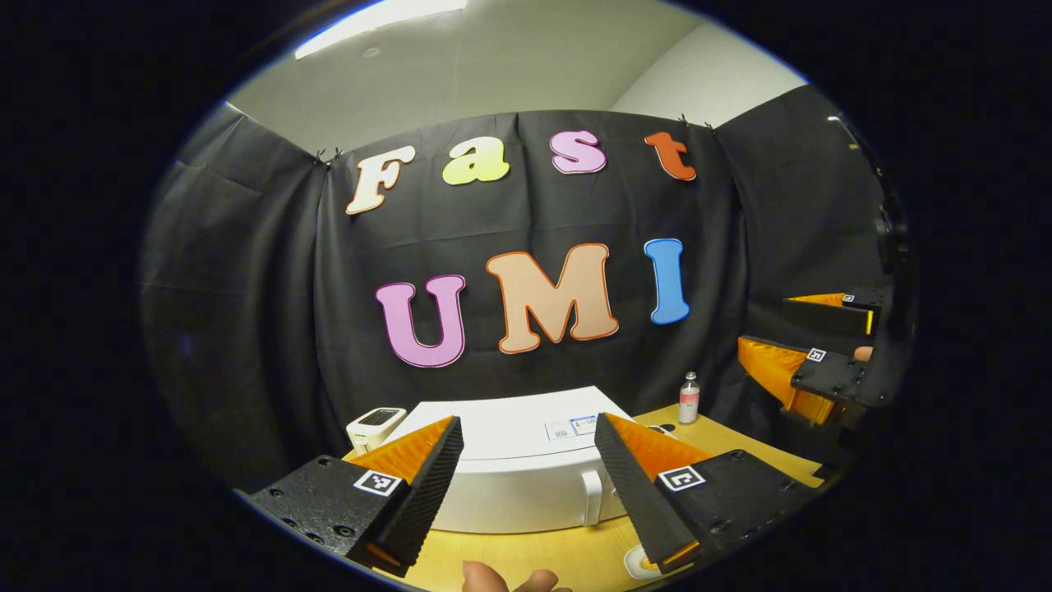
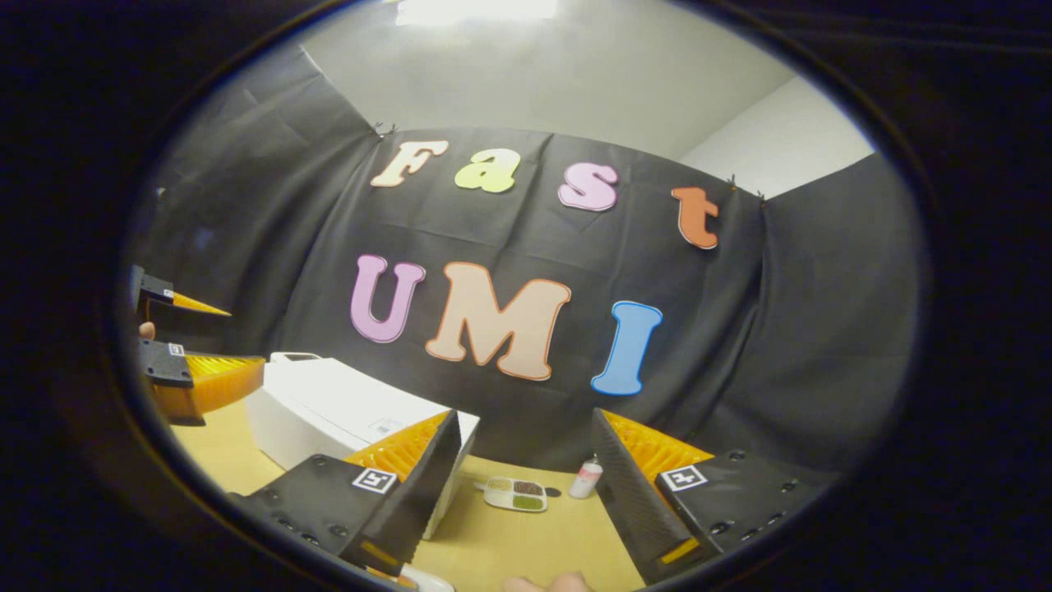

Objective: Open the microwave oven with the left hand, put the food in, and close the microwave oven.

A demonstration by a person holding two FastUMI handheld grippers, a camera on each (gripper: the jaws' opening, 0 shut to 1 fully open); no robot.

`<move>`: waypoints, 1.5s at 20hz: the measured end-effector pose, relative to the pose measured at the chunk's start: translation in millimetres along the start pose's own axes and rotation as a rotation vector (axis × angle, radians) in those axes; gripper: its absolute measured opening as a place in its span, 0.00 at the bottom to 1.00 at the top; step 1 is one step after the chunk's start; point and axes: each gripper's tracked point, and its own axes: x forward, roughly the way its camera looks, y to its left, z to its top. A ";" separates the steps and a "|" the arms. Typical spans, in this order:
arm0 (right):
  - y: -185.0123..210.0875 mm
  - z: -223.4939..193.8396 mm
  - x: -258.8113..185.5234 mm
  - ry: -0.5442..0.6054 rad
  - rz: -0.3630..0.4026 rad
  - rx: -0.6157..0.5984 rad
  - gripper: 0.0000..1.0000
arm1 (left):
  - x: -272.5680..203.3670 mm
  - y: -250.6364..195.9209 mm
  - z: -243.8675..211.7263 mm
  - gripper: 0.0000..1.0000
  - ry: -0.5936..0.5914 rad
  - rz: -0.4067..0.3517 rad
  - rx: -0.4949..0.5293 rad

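The microwave oven (image 1: 526, 469) lies straight ahead of the left gripper (image 1: 526, 485), its upright door handle (image 1: 591, 496) between the spread fingers (right gripper (image 2: 522, 493) released too, nearer the food tray (image 2: 515, 493))

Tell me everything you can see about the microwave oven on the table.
The microwave oven is a white, boxy appliance with a smooth, plastic-looking shell and rounded front. Its door is shut, with a white vertical handle toward the right of the front. A small label sticks on its flat top. It stands upright on the wooden table, before the black cloth wall. In the left gripper view the left gripper, open, frames it without touching.
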 end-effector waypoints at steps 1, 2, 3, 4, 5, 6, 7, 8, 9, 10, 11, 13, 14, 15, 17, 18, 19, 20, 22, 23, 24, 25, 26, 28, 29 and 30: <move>-0.8 1.5 -0.2 -0.006 0.000 0.004 0.97 | 1.4 0.1 1.9 0.97 -0.001 0.002 0.003; -0.6 3.6 0.7 -0.015 0.003 0.014 1.00 | 1.7 0.5 3.8 0.98 -0.008 0.005 0.004; 0.3 5.1 0.1 -0.020 0.007 0.020 1.00 | 1.1 -0.3 6.1 0.98 -0.012 0.003 0.003; 1.8 5.2 -1.7 -0.022 0.014 0.022 0.97 | -0.2 -2.8 4.9 0.98 -0.013 -0.002 0.002; 0.6 3.7 -3.9 -0.021 0.017 0.018 0.97 | -1.4 -4.5 3.1 0.97 -0.009 -0.004 0.005; -0.5 3.1 -5.8 -0.022 0.020 0.012 0.97 | -2.6 -6.0 0.3 0.97 -0.003 -0.007 0.009; -0.7 2.3 -7.5 -0.023 0.021 0.008 0.97 | -3.7 -9.3 -1.8 0.97 0.002 -0.011 0.011; -2.3 2.6 -9.2 -0.024 0.022 0.007 0.97 | -5.0 -12.6 -1.9 0.98 0.006 -0.017 0.013; -2.6 3.1 -10.4 -0.026 0.022 0.009 0.97 | -6.5 -16.2 -1.2 0.98 0.005 -0.023 0.015; -2.9 5.0 -10.4 -0.029 0.021 0.013 0.97 | -7.9 -20.5 -1.5 0.98 0.003 -0.033 0.020; -3.0 5.4 -11.5 -0.030 0.021 0.016 0.97 | -8.2 -24.1 -0.6 0.98 0.002 -0.041 0.028; -1.6 9.2 -12.0 -0.035 0.028 0.020 0.97 | -8.2 -31.4 -0.7 0.98 0.002 -0.063 0.045; -1.4 12.3 -12.9 -0.040 0.033 0.020 0.97 | -9.5 -34.4 -0.8 0.98 0.001 -0.072 0.055; -2.1 14.5 -13.8 -0.045 0.035 0.020 0.97 | -10.4 -35.7 0.4 0.98 -0.004 -0.075 0.063; -3.5 16.2 -15.8 -0.042 0.034 0.032 0.97 | -11.0 -39.2 0.2 0.98 -0.007 -0.082 0.062; -2.6 16.2 -17.1 -0.039 0.035 0.040 0.97 | -11.9 -41.2 -1.9 0.98 -0.005 -0.085 0.055; -2.2 18.1 -18.6 -0.041 0.036 0.044 0.97 | -12.3 -42.9 -3.3 0.98 -0.002 -0.087 0.048; -2.9 21.2 -19.3 -0.048 0.032 0.043 0.97 | -13.8 -44.6 -6.5 0.97 0.002 -0.088 0.044; -6.1 26.9 -24.2 -0.060 0.027 0.035 0.96 | -11.7 -48.6 -15.5 0.97 0.014 -0.094 0.038; -5.8 26.4 -24.7 -0.061 0.027 0.034 0.96 | -8.9 -50.2 -21.4 0.97 0.025 -0.095 0.035; -5.8 26.1 -26.3 -0.058 0.027 0.033 0.97 | -6.5 -51.7 -30.2 0.98 0.037 -0.093 0.025; -6.3 25.0 -28.9 -0.054 0.029 0.031 0.97 | -3.4 -53.6 -37.6 0.98 0.055 -0.088 0.007; -7.4 26.2 -31.3 -0.055 0.028 0.026 0.97 | 1.1 -56.0 -44.4 0.98 0.064 -0.085 -0.016; -13.6 27.0 -37.6 -0.054 0.020 0.012 0.97 | 12.0 -62.8 -56.2 0.98 0.070 -0.086 -0.044; -15.8 25.6 -40.4 -0.051 0.015 0.006 0.97 | 18.3 -66.5 -68.1 0.98 0.090 -0.085 -0.042; -20.0 24.2 -43.6 -0.047 0.007 0.002 1.00 | 23.5 -71.0 -81.9 0.98 0.110 -0.088 -0.041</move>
